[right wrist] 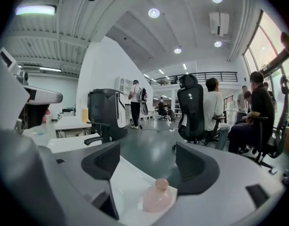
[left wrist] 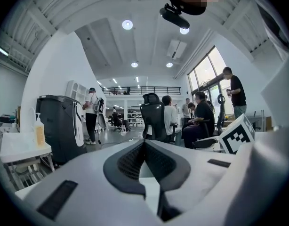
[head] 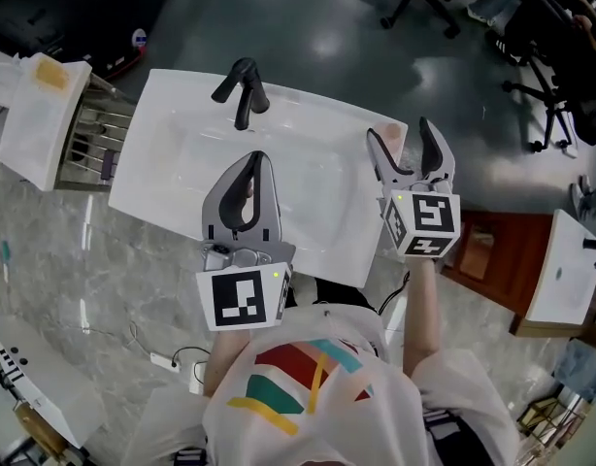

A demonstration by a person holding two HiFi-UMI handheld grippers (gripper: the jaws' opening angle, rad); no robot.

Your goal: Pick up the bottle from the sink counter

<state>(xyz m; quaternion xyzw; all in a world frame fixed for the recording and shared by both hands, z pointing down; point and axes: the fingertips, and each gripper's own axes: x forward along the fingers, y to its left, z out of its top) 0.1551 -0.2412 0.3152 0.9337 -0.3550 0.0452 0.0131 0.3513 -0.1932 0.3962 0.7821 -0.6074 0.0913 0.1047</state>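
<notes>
The pink bottle (right wrist: 158, 197) sits unlifted on the desk (right wrist: 125, 180) between the spread right tongs (right wrist: 148, 163); the left tongs (left wrist: 144, 145) are pressed together, empty.

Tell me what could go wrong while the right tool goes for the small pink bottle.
The bottle stands close to the corner of the sink counter, so a bump from the open right tool might push it off. It also looks small and round, so the jaws might slip on closing.

bottle (right wrist: 158, 197) on counter (head: 172, 124) (right corner), faucet (head: 242, 90) left
</notes>
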